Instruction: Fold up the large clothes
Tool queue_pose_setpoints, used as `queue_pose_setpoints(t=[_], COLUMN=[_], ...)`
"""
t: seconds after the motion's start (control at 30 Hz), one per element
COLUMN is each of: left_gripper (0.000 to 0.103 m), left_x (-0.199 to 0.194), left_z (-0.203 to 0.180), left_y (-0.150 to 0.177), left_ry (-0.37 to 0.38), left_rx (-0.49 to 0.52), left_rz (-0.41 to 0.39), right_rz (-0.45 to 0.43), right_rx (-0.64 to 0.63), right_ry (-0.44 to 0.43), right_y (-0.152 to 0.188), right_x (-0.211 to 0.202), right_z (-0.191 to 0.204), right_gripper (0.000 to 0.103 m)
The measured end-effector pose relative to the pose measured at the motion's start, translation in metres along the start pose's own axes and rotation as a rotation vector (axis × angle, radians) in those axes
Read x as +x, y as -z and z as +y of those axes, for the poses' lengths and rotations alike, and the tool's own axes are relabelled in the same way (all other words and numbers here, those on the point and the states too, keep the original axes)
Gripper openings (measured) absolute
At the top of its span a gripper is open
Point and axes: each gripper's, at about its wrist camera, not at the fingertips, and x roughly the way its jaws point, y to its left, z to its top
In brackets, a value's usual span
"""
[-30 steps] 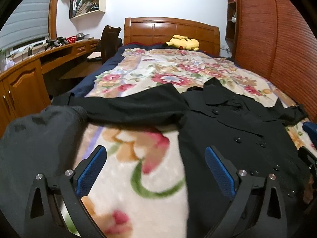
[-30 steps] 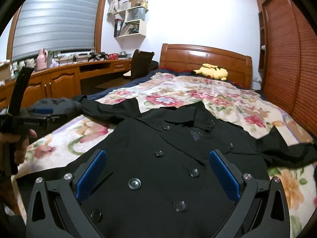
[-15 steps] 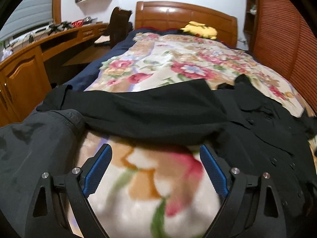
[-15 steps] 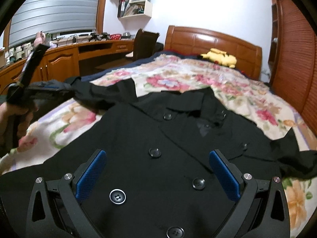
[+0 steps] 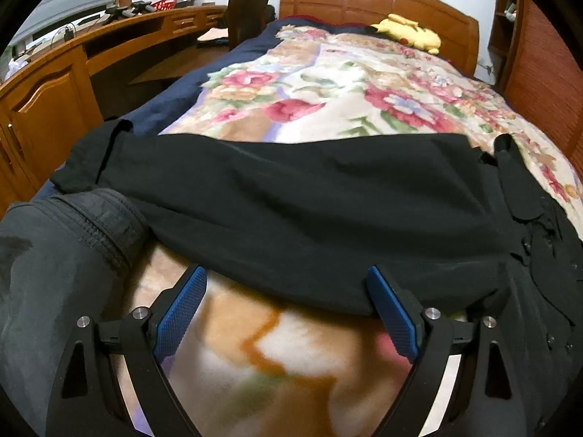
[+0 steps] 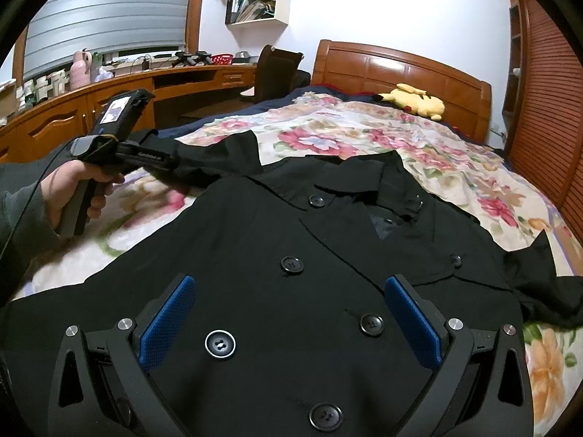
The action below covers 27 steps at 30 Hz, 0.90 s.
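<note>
Black double-breasted button coat [image 6: 291, 255]: spread flat on floral bed blanket [image 5: 364, 83], sleeve [image 5: 291, 200] stretched sideways | my left gripper [image 5: 288, 313]: fingers wide, empty, at sleeve's near edge | my right gripper [image 6: 291, 324]: fingers wide, empty, over coat front.

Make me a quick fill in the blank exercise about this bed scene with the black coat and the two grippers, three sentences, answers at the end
1. The coat lying on the blanket is colored ____.
2. The left gripper has its jaws ____ in front of the coat's sleeve.
3. The yellow plush toy lies next to the bed's wooden ____.

Answers: black; open; headboard
</note>
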Motion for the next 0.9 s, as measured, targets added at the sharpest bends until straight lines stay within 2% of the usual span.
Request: queue_pose_setpoints(t=[0.13, 0.3, 0.37, 0.47, 0.53, 0.6, 0.67, 0.77, 0.9], left_gripper=[0.091, 0.093, 0.089, 0.067, 0.032, 0.008, 0.003, 0.002, 0.002], left_x=[0.014, 0.024, 0.025, 0.026, 0.025, 0.021, 0.013, -0.015, -0.058], left_z=[0.006, 0.014, 0.014, 0.013, 0.013, 0.007, -0.001, -0.022, -0.060], left_y=[0.002, 0.004, 0.003, 0.000, -0.004, -0.008, -0.011, -0.013, -0.012], left_ry=[-0.029, 0.004, 0.021, 0.032, 0.047, 0.071, 0.059, 0.028, 0.060], left_rx=[-0.019, -0.059, -0.060, -0.051, -0.051, -0.028, 0.011, 0.079, 0.167], left_rz=[0.047, 0.088, 0.095, 0.090, 0.092, 0.096, 0.075, -0.008, -0.096], right_rz=[0.000, 0.000, 0.000, -0.002, -0.009, -0.012, -0.011, -0.007, -0.009], right_rx=[0.003, 0.010, 0.012, 0.011, 0.010, 0.009, 0.010, 0.015, 0.032], right_ry=[-0.003, -0.002, -0.003, -0.001, 0.008, 0.024, 0.039, 0.063, 0.082], right_y=[-0.001, 0.000, 0.000, 0.000, 0.001, 0.002, 0.004, 0.008, 0.012], right_x=[0.001, -0.001, -0.002, -0.002, -0.004, -0.005, -0.007, -0.011, -0.018], right_z=[-0.002, -0.003, -0.004, -0.004, -0.005, -0.007, -0.009, -0.015, -0.024], right_gripper=[0.103, 0.103, 0.103, 0.103, 0.103, 0.103, 0.103, 0.103, 0.103])
